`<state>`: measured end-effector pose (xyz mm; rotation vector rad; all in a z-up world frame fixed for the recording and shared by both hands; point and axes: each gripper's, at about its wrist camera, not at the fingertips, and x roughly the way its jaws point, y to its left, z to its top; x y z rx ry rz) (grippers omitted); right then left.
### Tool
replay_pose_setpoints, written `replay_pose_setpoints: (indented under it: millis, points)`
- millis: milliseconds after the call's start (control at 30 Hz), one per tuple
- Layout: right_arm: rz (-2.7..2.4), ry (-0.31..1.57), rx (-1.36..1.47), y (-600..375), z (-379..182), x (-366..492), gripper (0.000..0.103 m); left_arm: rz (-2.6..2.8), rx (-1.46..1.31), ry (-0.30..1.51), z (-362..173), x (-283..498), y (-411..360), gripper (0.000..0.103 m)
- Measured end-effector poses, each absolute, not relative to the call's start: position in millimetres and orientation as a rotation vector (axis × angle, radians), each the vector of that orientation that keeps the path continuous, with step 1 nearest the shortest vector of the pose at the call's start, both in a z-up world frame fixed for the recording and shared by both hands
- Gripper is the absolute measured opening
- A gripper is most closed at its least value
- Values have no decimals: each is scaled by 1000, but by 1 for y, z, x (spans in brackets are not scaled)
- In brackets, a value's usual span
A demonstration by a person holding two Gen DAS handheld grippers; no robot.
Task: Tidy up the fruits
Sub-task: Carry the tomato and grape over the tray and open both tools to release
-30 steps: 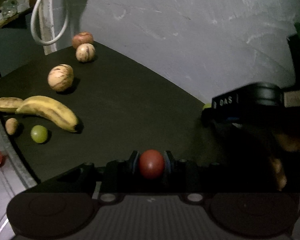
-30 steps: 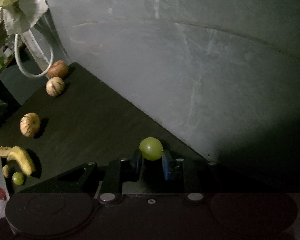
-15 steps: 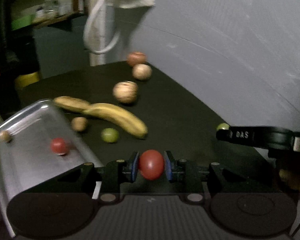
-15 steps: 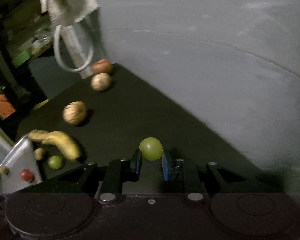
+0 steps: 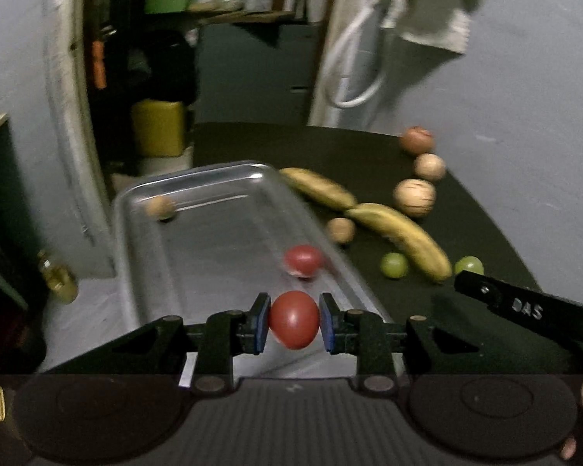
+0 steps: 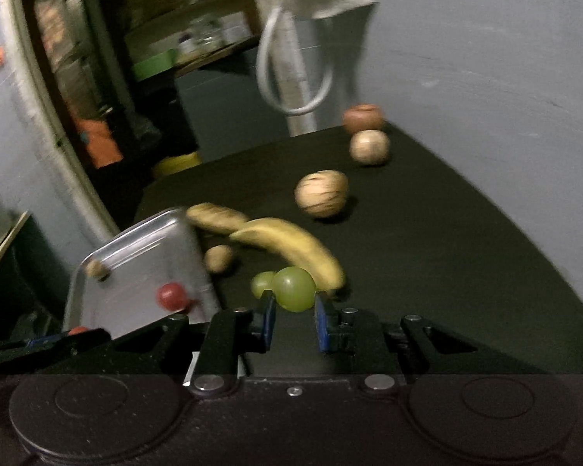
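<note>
The left tool (image 5: 294, 324) held a red fruit (image 5: 294, 319) right over the near end of the tray (image 5: 144, 272). The right tool (image 6: 294, 310) held a green grape (image 6: 294, 288) over the bench (image 6: 447, 256), with the tray to its left.

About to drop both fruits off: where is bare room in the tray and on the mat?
The metal tray is mostly bare between the small brown fruit and the red tomato. The black mat is open right of the striped melon. The strip beside the bananas is crowded.
</note>
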<state>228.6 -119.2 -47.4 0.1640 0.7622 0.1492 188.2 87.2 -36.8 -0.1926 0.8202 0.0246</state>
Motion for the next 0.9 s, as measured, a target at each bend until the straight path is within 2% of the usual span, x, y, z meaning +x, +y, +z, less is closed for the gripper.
replay_pose_setpoints:
  millis: [367,900]
  points:
    - [336,842,-7,-43,-69,236,23,81,-223,855,-60,200,138,29]
    - [374,905,-67,-19,-88,236,24,60,-237,916,-81,205,148,29]
